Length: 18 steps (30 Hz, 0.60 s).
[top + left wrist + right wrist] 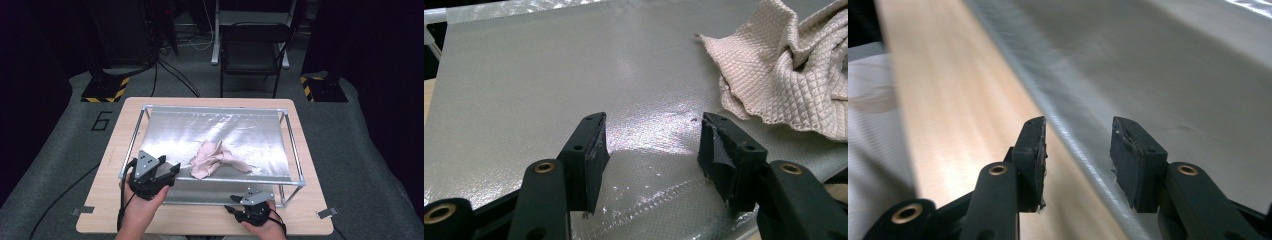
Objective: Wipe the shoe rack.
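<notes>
A crumpled pale pink quilted cloth [215, 159] [789, 75] lies on a shiny silver sheet [210, 127] [549, 75] stretched in a metal frame [296, 150] on the wooden table [310, 220]. My left gripper [174, 172] [651, 135] is over the sheet's front left part, just left of the cloth. Its jaws are open with nothing between them. My right gripper [231, 204] [1078, 145] is low at the table's near edge, in front of the frame. It is open and empty, astride the line where the sheet's edge [1173, 75] meets the bare wood [948, 100].
The frame's rails stand above the tabletop on all sides. Behind the table is a black folding chair [250, 50]. Two stands with yellow-and-black striped bases [105, 90] [320, 87] flank it. Cables run across the grey floor.
</notes>
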### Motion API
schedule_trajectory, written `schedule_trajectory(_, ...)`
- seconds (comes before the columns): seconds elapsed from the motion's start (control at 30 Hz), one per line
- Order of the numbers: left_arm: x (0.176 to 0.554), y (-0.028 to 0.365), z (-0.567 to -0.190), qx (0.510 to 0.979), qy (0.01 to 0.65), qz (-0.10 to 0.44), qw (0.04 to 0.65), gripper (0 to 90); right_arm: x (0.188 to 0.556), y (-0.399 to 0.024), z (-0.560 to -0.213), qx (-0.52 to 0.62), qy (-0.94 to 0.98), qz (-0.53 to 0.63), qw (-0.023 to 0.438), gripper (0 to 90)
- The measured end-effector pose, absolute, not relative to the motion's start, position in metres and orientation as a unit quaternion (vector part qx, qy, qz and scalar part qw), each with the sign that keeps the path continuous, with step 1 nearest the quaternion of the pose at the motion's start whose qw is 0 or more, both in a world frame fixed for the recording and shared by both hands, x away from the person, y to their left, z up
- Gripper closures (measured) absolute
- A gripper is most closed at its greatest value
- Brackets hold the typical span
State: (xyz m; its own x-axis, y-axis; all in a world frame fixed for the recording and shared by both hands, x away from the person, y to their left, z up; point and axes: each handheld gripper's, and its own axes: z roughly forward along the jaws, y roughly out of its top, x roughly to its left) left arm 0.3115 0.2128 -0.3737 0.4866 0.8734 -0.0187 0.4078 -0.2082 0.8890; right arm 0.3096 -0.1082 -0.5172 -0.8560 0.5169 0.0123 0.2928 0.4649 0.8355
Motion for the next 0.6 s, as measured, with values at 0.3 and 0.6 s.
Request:
schedule_trajectory(0.3, 0.311, 0.213, -0.374, 0.735, 0.435, 0.252, 0.455, 44.5, 0.306, -0.108, -0.499, 0.182, 0.867, 0.455, 0.091, 59.8)
schedule_trajectory(0.6, 0.311, 0.213, -0.373, 0.736, 0.434, 0.250, 0.455, 44.5, 0.297, -0.106, -0.472, 0.167, 0.856, 0.481, 0.085, 61.6)
